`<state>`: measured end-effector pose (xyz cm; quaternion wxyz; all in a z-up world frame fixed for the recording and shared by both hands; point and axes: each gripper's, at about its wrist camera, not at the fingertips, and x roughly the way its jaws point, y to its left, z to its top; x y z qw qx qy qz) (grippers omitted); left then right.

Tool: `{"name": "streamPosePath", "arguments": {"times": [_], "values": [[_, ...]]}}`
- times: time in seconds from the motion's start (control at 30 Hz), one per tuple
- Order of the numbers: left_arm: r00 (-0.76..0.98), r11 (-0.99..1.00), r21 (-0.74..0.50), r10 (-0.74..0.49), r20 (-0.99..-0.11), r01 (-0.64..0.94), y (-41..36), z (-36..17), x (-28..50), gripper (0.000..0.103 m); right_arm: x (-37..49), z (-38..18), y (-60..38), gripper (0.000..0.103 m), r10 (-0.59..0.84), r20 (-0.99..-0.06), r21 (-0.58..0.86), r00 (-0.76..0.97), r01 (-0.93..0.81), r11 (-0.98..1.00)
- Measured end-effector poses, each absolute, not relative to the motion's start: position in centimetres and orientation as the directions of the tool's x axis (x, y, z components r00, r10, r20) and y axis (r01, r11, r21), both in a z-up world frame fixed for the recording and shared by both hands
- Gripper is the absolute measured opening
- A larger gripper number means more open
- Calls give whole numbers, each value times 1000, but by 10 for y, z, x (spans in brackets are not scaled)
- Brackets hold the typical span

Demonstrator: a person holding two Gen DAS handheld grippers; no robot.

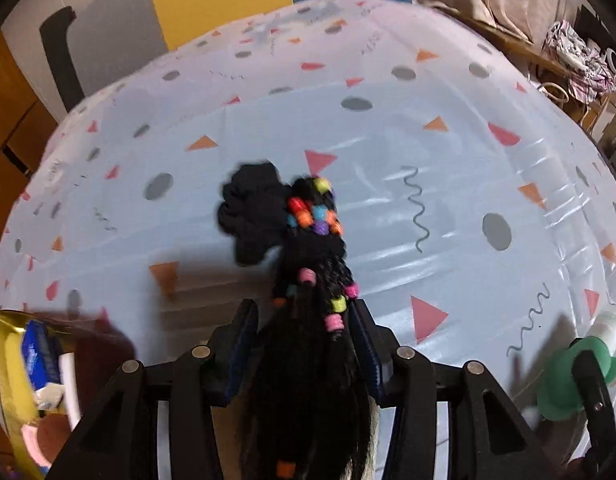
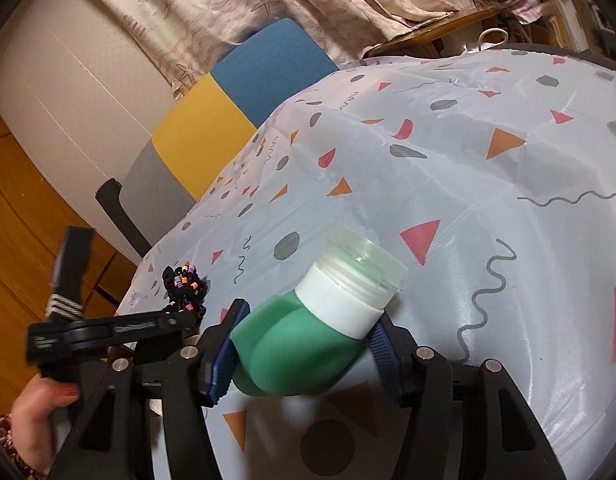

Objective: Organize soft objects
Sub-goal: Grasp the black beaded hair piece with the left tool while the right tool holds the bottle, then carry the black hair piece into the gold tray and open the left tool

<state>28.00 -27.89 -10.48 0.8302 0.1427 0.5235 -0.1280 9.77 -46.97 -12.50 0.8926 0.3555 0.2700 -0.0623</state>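
Left wrist view: left gripper (image 1: pixel 304 344) clenched on a beaded black hairpiece (image 1: pixel 308 264) above the tablecloth (image 1: pixel 448 168) | right gripper (image 2: pixel 304 344) grasps a green squeeze bottle (image 2: pixel 308 344) | both carried, neither yet sorted, likely midway

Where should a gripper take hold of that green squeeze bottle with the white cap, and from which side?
Grip the green squeeze bottle across its soft green body, just below the white cap, coming from the base end. The right gripper already holds it this way, a pad on each side. The body is wide and probably yielding, so the pads can sink in; the cap looks hard, smooth and round, likelier to slip.
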Motion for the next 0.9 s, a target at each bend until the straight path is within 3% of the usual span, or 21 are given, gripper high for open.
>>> {"name": "streamPosePath", "arguments": {"times": [0.1, 0.27, 0.33, 0.67, 0.73, 0.8, 0.9], "values": [[437, 925, 92, -84, -896, 367, -278, -107, 276, 36, 97, -126, -471, 60, 82, -522, 606, 849, 302, 736], [494, 926, 50, -154, -856, 375, -267, -90, 252, 30, 96, -126, -470, 60, 78, -522, 603, 849, 303, 738], [500, 921, 9, -204, -842, 390, -261, -83, 238, 20, 96, -125, -470, 60, 77, -523, 602, 849, 304, 739], [478, 884, -93, -334, -812, 459, -229, -75, 141, 18, 97, -126, -470, 59, 72, -527, 598, 847, 309, 739], [465, 876, -109, -351, -813, 470, -223, -77, 128, 23, 96, -127, -471, 59, 72, -527, 598, 847, 310, 739], [451, 871, -111, -353, -820, 479, -224, -81, 122, 41, 96, -126, -471, 59, 72, -528, 597, 846, 310, 740], [474, 892, -58, -293, -830, 449, -231, -83, 131, 51, 96, -127, -471, 59, 69, -530, 595, 845, 312, 741]]}}
